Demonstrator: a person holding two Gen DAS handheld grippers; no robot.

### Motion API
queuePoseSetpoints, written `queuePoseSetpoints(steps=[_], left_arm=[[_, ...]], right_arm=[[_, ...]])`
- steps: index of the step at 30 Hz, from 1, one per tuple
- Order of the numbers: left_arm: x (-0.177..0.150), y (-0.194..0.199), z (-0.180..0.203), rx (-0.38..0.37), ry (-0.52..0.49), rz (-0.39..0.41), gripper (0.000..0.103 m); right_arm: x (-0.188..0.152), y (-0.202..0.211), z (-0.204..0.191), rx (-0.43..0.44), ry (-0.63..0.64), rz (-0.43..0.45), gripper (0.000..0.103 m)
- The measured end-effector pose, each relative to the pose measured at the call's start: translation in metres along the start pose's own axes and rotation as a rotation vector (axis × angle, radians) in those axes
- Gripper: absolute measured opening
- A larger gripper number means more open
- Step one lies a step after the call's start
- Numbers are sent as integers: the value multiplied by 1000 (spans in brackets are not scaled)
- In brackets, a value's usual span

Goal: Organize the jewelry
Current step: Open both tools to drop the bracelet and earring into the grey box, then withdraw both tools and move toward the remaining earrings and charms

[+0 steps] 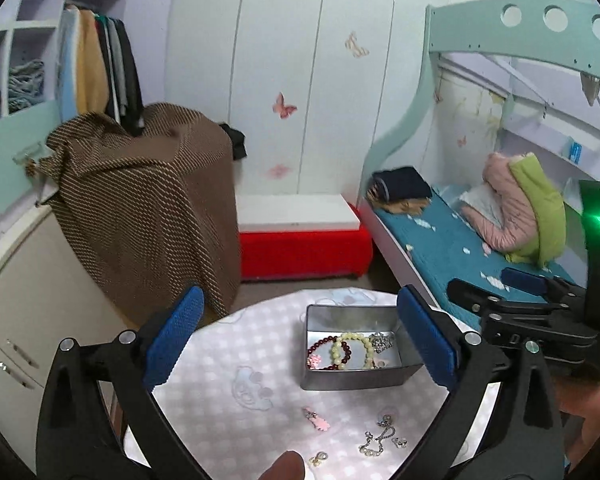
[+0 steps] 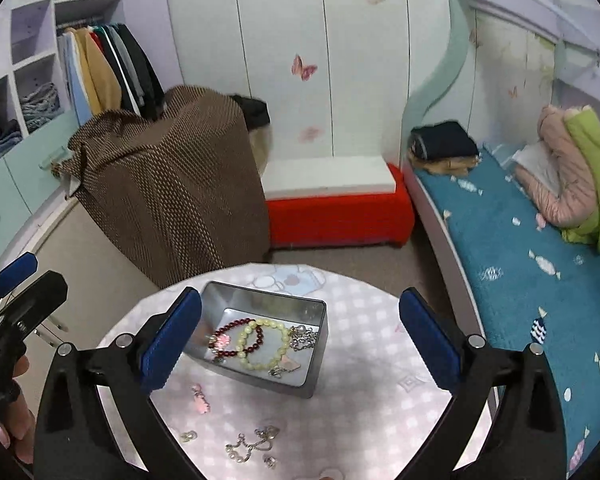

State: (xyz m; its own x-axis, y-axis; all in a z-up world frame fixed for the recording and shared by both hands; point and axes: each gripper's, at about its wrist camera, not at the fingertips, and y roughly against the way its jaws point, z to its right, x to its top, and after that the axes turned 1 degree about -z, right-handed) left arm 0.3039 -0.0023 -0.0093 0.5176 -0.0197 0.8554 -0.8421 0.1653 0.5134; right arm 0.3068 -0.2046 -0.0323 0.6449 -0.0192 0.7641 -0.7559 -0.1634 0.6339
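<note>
In the left wrist view the left gripper (image 1: 300, 336) stands wide apart with nothing between its blue pads, framing a metal tin (image 1: 356, 346) at lower centre on the round tabletop (image 1: 220, 360). The tin holds a dark red bead bracelet (image 1: 326, 354), a pale green bead bracelet (image 1: 354, 350) and a silvery chain (image 1: 382, 340). Below the tin, loose on the tabletop, lie a pink charm (image 1: 317, 419), a pearl chain (image 1: 376, 438) and a small earring (image 1: 318, 458). In the right wrist view the right gripper (image 2: 300, 336) also gapes wide and empty, the tin between its pads in the frame. A bed (image 2: 508, 240) fills the right side.
</note>
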Motion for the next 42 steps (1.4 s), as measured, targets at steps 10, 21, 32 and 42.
queuePoseSetpoints(steps=[10, 21, 32, 42], left_arm=[[-11, 64, -5, 45, 23, 97, 97], [-37, 110, -11, 90, 40, 131, 97], [-78, 129, -15, 120, 64, 125, 97], [-106, 110, -14, 134, 50, 55, 97]], right_arm=[[-16, 71, -19, -7, 38, 140, 95], [-40, 123, -32, 5, 70, 230, 95], [-70, 140, -17, -11, 55, 237, 95], [-94, 120, -8, -16, 52, 168, 95]])
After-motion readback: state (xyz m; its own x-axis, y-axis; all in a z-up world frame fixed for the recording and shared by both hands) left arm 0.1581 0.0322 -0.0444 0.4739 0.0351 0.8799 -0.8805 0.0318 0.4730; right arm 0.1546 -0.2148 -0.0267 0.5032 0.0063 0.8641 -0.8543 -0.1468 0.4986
